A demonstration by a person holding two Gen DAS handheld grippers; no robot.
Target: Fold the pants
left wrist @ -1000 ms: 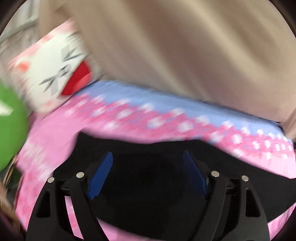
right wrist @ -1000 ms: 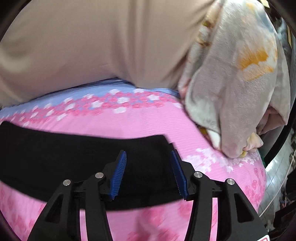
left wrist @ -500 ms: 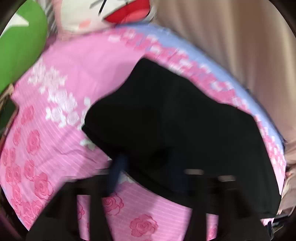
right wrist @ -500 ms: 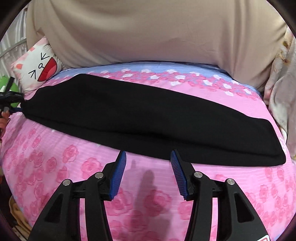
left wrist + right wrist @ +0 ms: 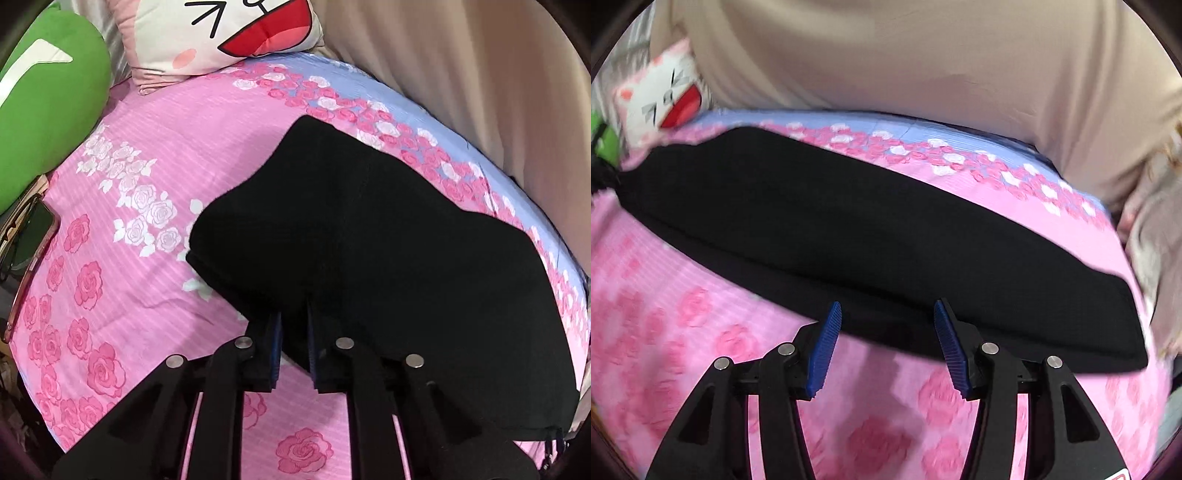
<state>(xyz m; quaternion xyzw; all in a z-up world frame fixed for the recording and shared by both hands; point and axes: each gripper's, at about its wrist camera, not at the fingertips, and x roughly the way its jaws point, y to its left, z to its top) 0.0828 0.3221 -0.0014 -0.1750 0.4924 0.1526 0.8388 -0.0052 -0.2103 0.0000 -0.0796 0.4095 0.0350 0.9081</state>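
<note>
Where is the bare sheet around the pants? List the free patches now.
Free: the pink sheet between the pants, green cushion and phone; also the strip under the right hand-held gripper. Crowded: the curtain side and the cat pillow corner.

Right gripper [image 5: 886,314] sits with its blue pads [image 5: 824,347] spread apart, tips right at the near edge of the black pants [image 5: 849,229], nothing pinched between them. The pants lie in a long band slanting across the pink rose bedsheet [image 5: 701,332], left end up by the cartoon-face pillow [image 5: 665,103]. Beige curtain [image 5: 905,55] fills the background, and the whole shot is kinda blurry.
</note>
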